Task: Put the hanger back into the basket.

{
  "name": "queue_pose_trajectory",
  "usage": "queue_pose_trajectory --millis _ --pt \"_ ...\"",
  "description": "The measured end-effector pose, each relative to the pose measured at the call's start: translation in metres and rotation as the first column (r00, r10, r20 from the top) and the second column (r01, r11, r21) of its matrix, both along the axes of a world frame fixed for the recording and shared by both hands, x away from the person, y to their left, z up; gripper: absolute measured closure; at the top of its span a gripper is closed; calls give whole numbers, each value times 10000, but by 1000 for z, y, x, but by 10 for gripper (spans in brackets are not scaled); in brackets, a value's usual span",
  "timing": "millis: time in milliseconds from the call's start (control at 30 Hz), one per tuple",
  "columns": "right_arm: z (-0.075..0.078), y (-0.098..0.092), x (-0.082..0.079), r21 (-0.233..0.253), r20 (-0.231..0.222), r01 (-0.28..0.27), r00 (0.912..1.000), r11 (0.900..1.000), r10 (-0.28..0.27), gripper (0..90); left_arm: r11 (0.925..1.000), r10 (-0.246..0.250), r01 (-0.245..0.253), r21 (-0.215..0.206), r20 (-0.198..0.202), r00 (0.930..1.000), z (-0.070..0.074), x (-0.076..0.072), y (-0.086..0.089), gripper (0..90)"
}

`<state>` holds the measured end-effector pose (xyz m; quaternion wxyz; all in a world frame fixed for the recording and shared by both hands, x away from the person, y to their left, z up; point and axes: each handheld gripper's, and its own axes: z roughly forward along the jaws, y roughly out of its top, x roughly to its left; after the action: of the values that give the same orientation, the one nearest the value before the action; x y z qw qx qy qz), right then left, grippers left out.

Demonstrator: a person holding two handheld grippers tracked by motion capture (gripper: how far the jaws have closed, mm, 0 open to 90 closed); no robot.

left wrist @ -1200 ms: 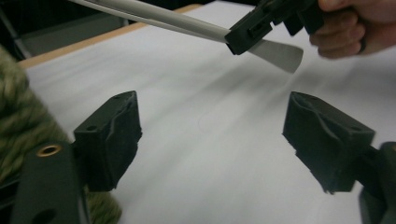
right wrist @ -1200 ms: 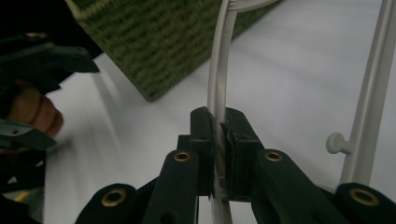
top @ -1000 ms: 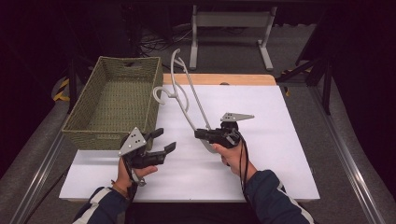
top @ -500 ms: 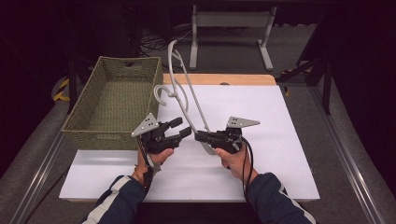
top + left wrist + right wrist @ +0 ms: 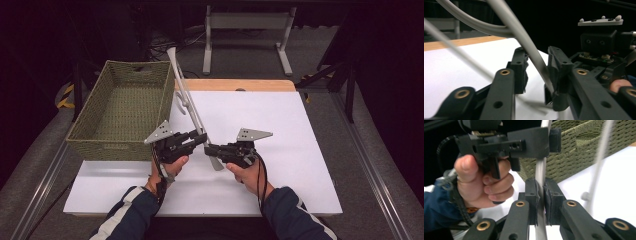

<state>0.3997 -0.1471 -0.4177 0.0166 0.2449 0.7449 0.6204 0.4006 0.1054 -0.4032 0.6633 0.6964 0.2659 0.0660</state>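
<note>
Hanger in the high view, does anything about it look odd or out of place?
Yes. The grey hanger isn't lying flat: it tilts up off the white table, its top over the basket rim, held by the right gripper.

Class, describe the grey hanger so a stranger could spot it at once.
Start at the white table, then the green woven basket on its left. Just right of the basket, a pale grey plastic hanger is lifted between the left gripper and right gripper: the one long, thin thing.
</note>
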Motion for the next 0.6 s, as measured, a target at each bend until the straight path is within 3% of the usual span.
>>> queue_pose_trajectory --millis 67,100,200,267,533,567,600 --pt "0 2 -1 -128 18 -46 10000 9999 46 781 9999 75 -76 144 53 10000 2 -2 -1 725" --pt "0 2 -2 -224 61 58 10000 9997 -56 714 9999 81 -81 151 29 10000 2 -1 0 744" --pt "5 -2 -7 -422 249 233 9994 9988 -222 678 9996 157 -159 226 105 9998 2 -1 2 815" --pt "8 -8 -10 -542 434 336 9986 9980 -313 618 9976 116 -151 671 524 9986 6 -4 1 821" --pt "10 -45 -28 -1442 918 1077 9912 9837 -951 531 9946 391 -436 944 488 9980 11 -7 0 823" --pt "9 -63 -36 -2001 1296 1637 9817 9660 -1395 483 9944 371 -424 963 558 9978 12 -8 0 823" --pt "8 -71 -39 -2272 1581 1888 9752 9554 -1551 470 9940 377 -437 1006 610 9974 14 -9 0 823"
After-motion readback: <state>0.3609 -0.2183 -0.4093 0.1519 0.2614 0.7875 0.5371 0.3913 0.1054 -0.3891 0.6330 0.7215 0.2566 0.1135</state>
